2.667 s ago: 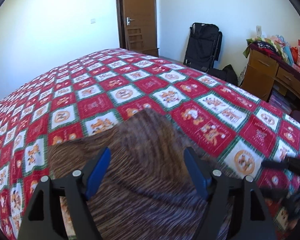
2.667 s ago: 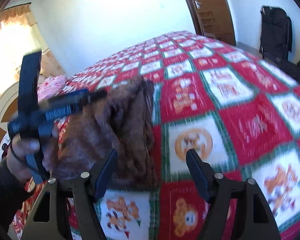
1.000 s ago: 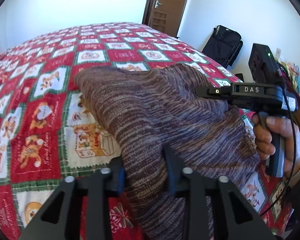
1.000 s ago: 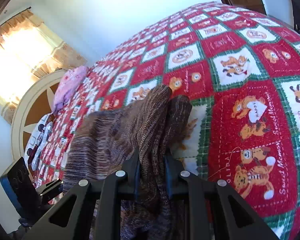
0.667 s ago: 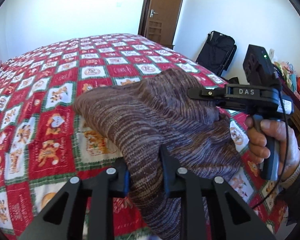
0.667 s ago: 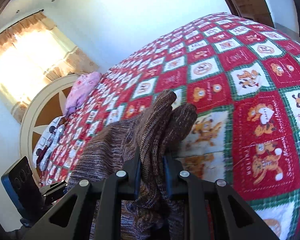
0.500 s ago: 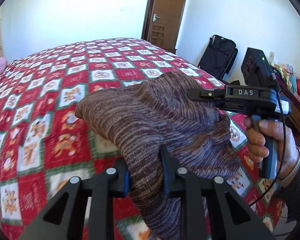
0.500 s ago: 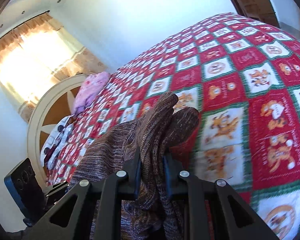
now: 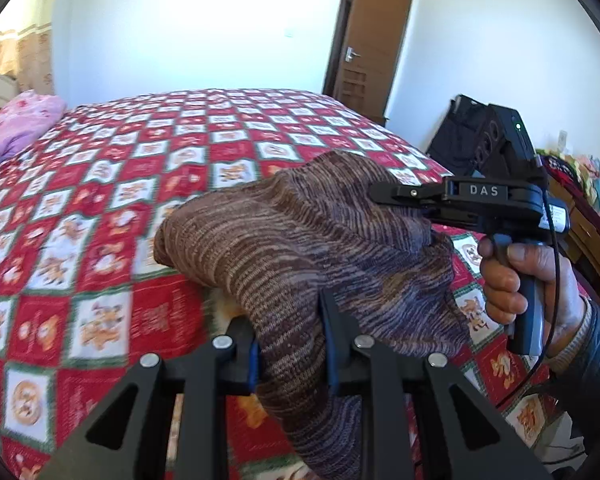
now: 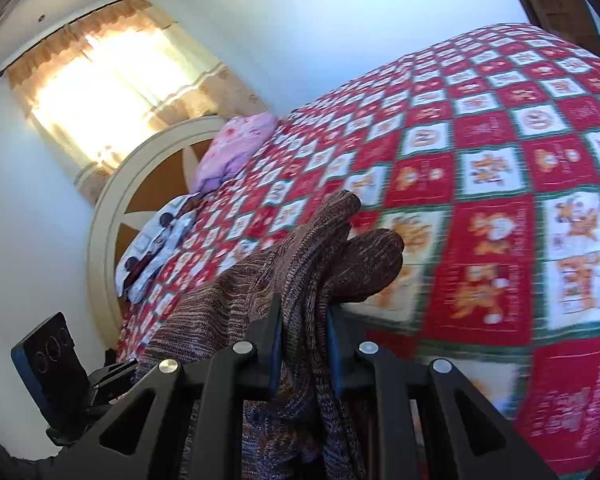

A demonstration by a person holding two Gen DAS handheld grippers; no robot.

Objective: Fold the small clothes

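Both claws clenched on brown striped knit garment [image 9: 300, 240]: left claw [image 9: 290, 344] pinches one bunched edge, right claw [image 10: 304, 344] other edge, fabric slung between them, lifted above quilted bed [image 9: 120, 168]. Versus a second ago: garment higher off bed, claws carried up and across.

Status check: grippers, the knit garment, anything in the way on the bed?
Left gripper and right gripper both clamped on brown knit garment. Garment bunched, lifted over quilt. Nothing in the way.
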